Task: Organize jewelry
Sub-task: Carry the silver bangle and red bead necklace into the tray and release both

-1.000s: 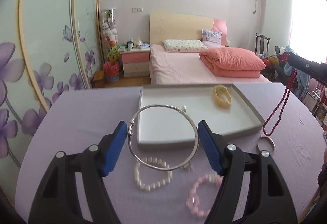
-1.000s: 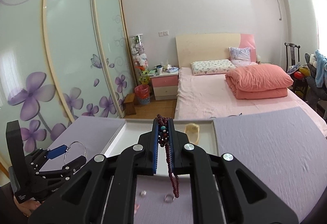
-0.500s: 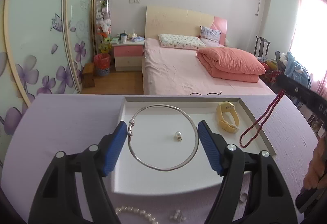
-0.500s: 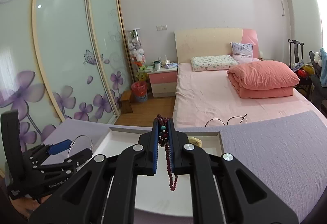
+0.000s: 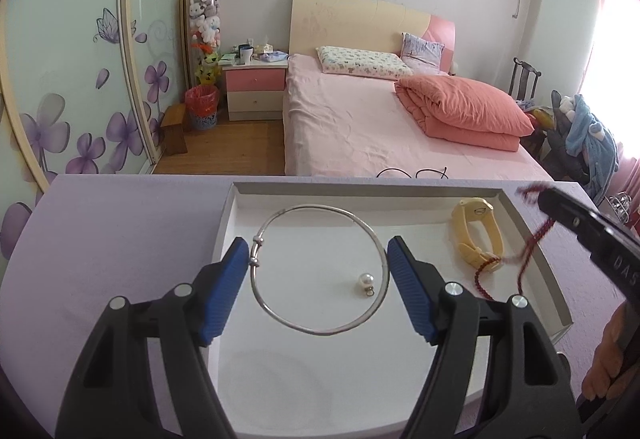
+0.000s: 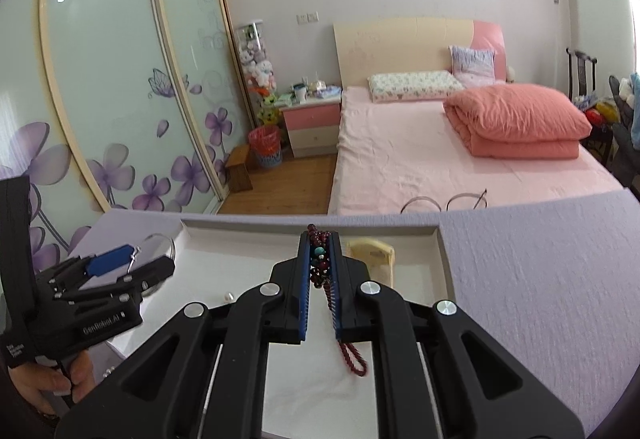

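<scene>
My left gripper (image 5: pixel 318 265) is shut on a large silver bangle (image 5: pixel 320 331) and holds it over the white tray (image 5: pixel 360 195). A loose pearl (image 5: pixel 365 281) and a yellow band (image 5: pixel 476 235) lie in the tray. My right gripper (image 6: pixel 320 259) is shut on a dark red bead necklace (image 6: pixel 352 359) that hangs down into the tray. From the left wrist view the necklace (image 5: pixel 524 263) trails onto the tray floor near the yellow band. The right wrist view shows the left gripper (image 6: pixel 120 267) with the bangle at the tray's left side.
The tray sits on a table with a lilac cloth (image 5: pixel 112 239). Beyond the table's far edge are a pink bed (image 5: pixel 400 119) and a wardrobe with flower-printed doors (image 5: pixel 80 79). A person's hand (image 5: pixel 608 359) holds the right gripper.
Both grippers have moved forward over the tray and lower. The necklace's hanging end now reaches the tray floor near the yellow band. The beaded bracelets on the cloth have dropped out of view.
</scene>
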`<state>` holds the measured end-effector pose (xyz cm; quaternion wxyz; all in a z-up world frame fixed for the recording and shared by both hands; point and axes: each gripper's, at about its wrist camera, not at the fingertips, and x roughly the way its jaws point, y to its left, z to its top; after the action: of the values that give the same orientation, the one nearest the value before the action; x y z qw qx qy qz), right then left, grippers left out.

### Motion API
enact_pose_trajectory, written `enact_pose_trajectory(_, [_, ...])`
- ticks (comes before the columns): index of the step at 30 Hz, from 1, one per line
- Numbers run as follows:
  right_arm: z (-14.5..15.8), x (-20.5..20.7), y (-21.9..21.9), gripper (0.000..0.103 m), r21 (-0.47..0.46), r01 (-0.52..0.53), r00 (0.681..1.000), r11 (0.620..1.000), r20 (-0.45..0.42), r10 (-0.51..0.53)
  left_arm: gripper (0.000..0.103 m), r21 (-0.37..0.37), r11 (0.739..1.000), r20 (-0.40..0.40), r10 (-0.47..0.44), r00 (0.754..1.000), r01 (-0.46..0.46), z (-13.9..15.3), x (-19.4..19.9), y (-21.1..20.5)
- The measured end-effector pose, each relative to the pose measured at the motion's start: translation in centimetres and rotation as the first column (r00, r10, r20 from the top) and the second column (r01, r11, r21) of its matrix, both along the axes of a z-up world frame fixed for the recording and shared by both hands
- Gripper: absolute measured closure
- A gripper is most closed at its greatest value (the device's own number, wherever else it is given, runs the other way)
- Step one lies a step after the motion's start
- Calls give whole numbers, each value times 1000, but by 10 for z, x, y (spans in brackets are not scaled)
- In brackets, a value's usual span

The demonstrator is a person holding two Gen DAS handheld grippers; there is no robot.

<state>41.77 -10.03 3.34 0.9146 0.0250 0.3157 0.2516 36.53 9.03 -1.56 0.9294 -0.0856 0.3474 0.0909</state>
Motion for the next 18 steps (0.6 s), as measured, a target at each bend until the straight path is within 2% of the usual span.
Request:
enact_pose_trajectory(2, [-4,1,-2,91,6,2,1000,1000,-25,-2,32,-3,1000,-4,-2,1000,2,-3,3,0])
enact_pose_trajectory(4, [-7,4,-2,79,8,9,999,1000,-40,-9,32,-1,1000,-8,-3,1000,3,-5,7,0])
enact_pose_trajectory(5, [-7,4,-4,68,10,11,999,1000,-41,-11,32,-1,1000,-10,-4,1000,4,-5,8,-1])
enact_pose_trajectory(6, [-8,4,-5,65,8,10,999,1000,-40,-10,32,-2,1000,-11,-6,1000,5,-6,9,-1])
enact_pose_trajectory(18, [-17,7,-7,64,1,14,998,1000,-67,-14,32,-1,1000,-64,-11,998,11,-24,27,-4])
